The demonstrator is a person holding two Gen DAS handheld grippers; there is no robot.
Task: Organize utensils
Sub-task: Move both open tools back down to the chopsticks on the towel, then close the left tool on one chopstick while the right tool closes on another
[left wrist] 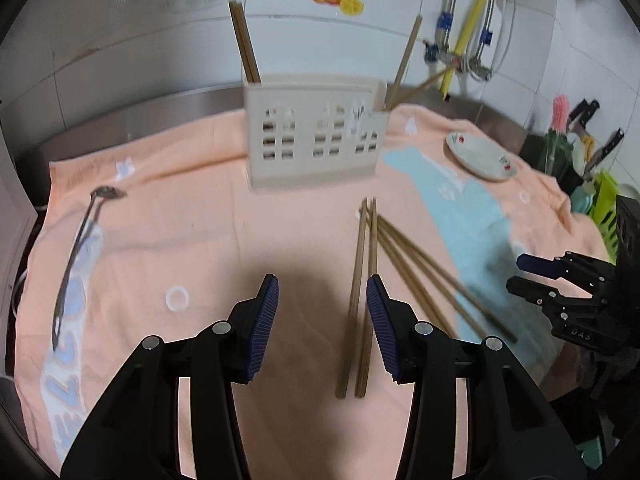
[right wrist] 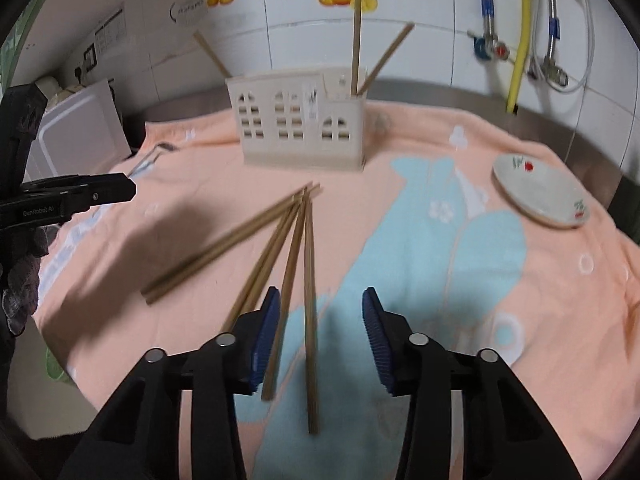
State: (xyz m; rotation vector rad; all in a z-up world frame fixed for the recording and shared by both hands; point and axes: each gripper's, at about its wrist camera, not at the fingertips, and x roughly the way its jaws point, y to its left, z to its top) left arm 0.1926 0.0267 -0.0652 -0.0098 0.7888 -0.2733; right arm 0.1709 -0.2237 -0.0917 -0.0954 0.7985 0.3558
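Several wooden chopsticks (left wrist: 362, 292) lie fanned on a peach towel; they also show in the right wrist view (right wrist: 308, 280). A cream utensil holder (left wrist: 316, 140) stands behind them with chopsticks upright in its end slots; it also shows in the right wrist view (right wrist: 300, 128). A metal spoon (left wrist: 76, 256) lies at the left. My left gripper (left wrist: 322, 312) is open and empty, low over two chopsticks by its right pad. My right gripper (right wrist: 318, 332) is open and empty above the chopsticks' near ends; it also shows in the left wrist view (left wrist: 520, 272).
A small white plate (left wrist: 480, 156) sits on the towel at the right, also in the right wrist view (right wrist: 540, 192). A green rack with knives (left wrist: 596, 184) stands far right. Pipes and a yellow hose (right wrist: 520, 40) run on the tiled wall. A white appliance (right wrist: 76, 132) is at the left.
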